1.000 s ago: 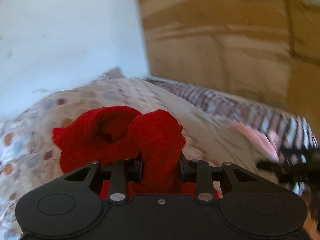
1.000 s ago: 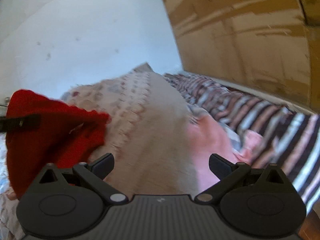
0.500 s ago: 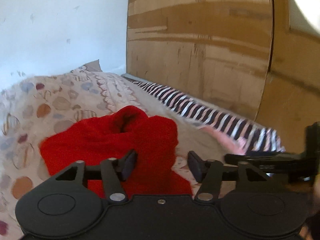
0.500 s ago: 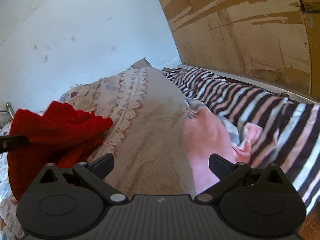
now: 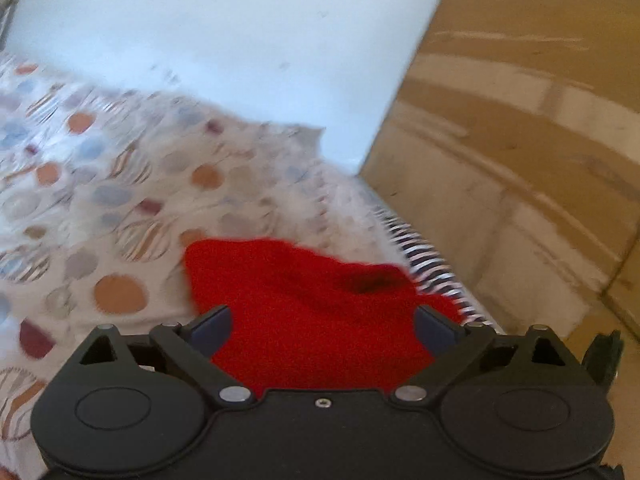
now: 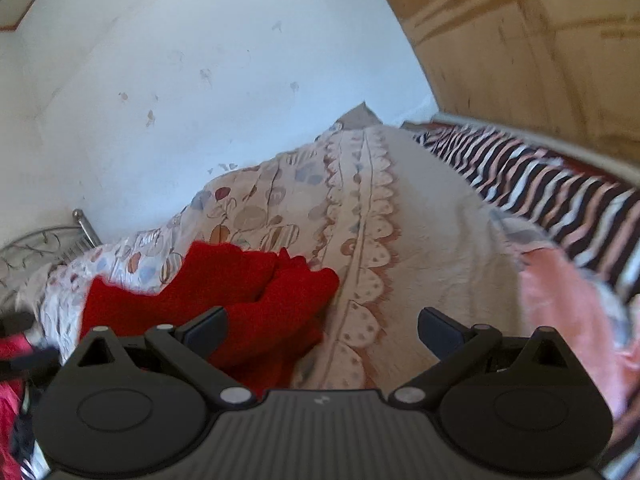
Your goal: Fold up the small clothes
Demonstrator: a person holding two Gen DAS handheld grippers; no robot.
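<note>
Jaws of the left gripper (image 5: 322, 326) stand wide apart, and the red garment (image 5: 308, 312) lies bunched on the bed between and just ahead of its fingers, gripped by neither. The right gripper (image 6: 322, 328) is likewise spread open; in its view the red garment (image 6: 248, 300) sits at its left finger and reaches forward to the left. Beneath and beyond the garment spreads the patterned bedsheet (image 6: 360, 216). Further right lie a pink cloth (image 6: 568, 304) and a striped blanket (image 6: 552, 184), with the white wall (image 6: 200, 80) behind.
</note>
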